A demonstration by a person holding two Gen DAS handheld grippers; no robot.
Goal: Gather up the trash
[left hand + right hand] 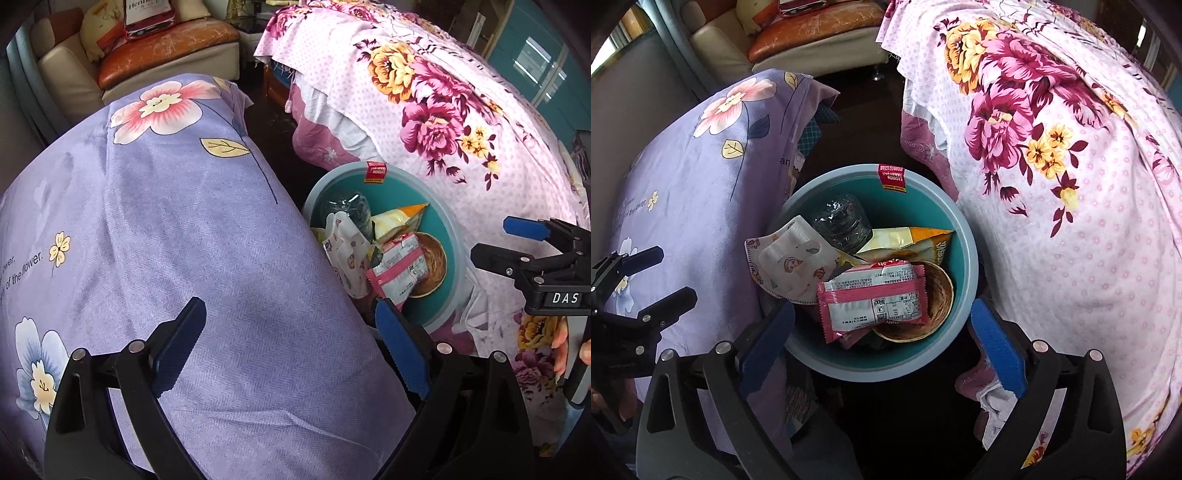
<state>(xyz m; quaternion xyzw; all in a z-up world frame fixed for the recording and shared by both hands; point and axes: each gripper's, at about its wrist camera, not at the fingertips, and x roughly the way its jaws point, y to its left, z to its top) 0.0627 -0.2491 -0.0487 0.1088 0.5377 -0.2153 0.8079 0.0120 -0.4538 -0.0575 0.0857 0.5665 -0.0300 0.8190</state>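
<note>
Left wrist view, left tongs (pixel 291 345): spread wide with nothing between the blue pads, hanging above the lilac flower-printed bed cover (pixel 155 229)
Left wrist view, bin: a round teal plastic trash bin with a pale grey rim (pixel 460 258) stands on the dark floor in the gap between the lilac bed's right edge and the pink rose-printed bedspread (pixel 461 110); its left side is hidden behind the lilac cover
Left wrist view, trash: a crushed clear plastic bottle (pixel 351 210), a white cartoon-printed face mask (pixel 347 254), a yellow and orange snack bag (pixel 400 218), a pink and white snack wrapper (pixel 399 269) and a brown paper bowl (pixel 434 266) all lie inside the bin
Left wrist view, right tongs (pixel 498 242): seen from the side at the frame's right edge, beside the bin's rim, jaws apart and empty
Left wrist view, background: a cream sofa with an orange seat cushion (pixel 166 48)

Right wrist view, right tongs (pixel 882 341): opened wide, empty, poised directly over the bin's near rim (pixel 849 369)
Right wrist view, trash: the pink wrapper (pixel 875 302) lies on top, overlapping the paper bowl (pixel 938 291); the mask (pixel 790 262) drapes over the bin's left rim; the bottle (pixel 842 221) and the snack bag (pixel 908 240) sit behind
Right wrist view, sticker: a red label (pixel 892 177) folded over the far rim
Right wrist view, left tongs (pixel 653 277): at the left edge over the lilac cover (pixel 701 166), jaws parted
Right wrist view, bedspread: the pink one (pixel 1071 184) fills the right side
</note>
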